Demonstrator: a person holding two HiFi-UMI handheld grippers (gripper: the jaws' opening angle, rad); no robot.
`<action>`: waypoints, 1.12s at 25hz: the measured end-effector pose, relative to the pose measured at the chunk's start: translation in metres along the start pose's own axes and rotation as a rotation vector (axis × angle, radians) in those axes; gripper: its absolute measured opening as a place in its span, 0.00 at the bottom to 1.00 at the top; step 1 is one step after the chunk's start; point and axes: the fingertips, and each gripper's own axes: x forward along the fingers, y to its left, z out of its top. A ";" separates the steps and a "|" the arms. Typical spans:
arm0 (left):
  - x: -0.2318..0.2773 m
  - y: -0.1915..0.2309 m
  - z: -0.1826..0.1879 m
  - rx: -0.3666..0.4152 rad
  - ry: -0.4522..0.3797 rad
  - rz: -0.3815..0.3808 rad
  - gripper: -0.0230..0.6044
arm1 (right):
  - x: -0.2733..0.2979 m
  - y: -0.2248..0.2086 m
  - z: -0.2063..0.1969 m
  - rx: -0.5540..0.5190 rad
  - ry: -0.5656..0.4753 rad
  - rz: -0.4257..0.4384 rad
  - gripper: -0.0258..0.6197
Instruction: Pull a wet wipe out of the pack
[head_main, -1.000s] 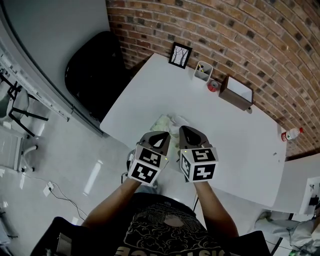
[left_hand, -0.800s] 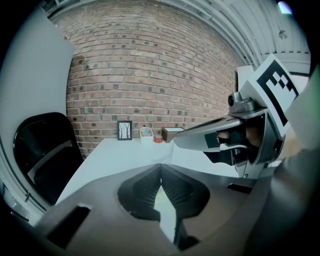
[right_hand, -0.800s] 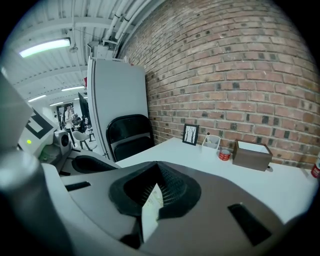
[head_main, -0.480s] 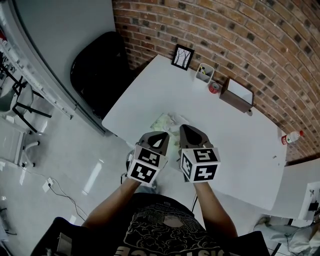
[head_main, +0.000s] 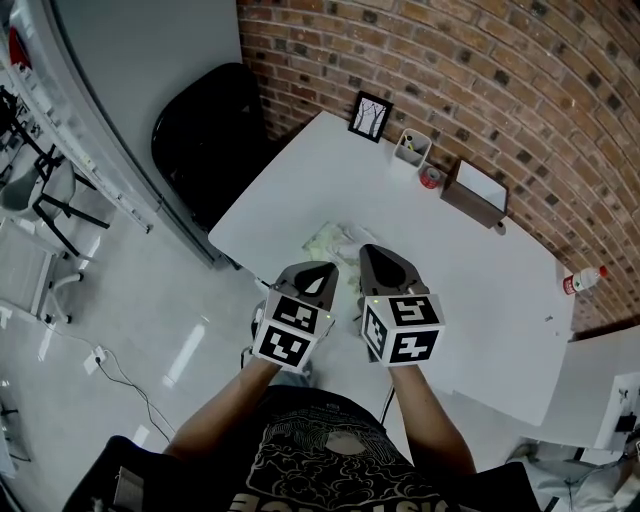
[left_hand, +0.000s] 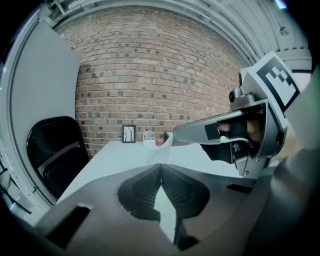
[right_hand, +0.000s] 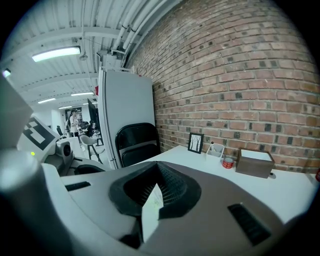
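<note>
The right hand-held gripper (right_hand: 157, 165) has its jaws closed on a thin pale sheet, the wet wipe (right_hand: 150, 212), which runs up through the slit between the pads. The left hand-held gripper (left_hand: 161, 167) has its jaw tips pressed together. We see a pale sliver in the gap behind them and cannot tell whether it is a sheet or the surface below.

From the head view, we find both grippers side by side over the near edge of the desk (head_main: 480, 300), a bare white top. The pack (head_main: 332, 243), pale green and crumpled, lies on the desk just beyond the jaw tips.

Along the far edge stand a small framed picture (head_main: 371, 116), a white pen holder (head_main: 410, 147), a red round thing (head_main: 430, 177) and a brown open box (head_main: 477, 190). A bottle with a red cap (head_main: 582, 279) lies at the far right corner.

A brick wall (head_main: 480, 70) runs behind the desk. A black chair (head_main: 205, 140) stands at the left end beside a grey panel (head_main: 140, 60), over a glossy pale floor (head_main: 120, 330).
</note>
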 end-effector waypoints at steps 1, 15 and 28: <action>-0.002 0.000 0.000 -0.002 -0.003 0.006 0.06 | -0.002 0.002 0.000 0.000 -0.005 0.004 0.06; -0.033 -0.011 0.001 -0.050 -0.073 0.085 0.06 | -0.042 0.011 0.005 0.020 -0.062 0.032 0.06; -0.052 -0.041 0.007 -0.044 -0.117 0.107 0.06 | -0.078 0.020 -0.011 0.003 -0.078 0.058 0.07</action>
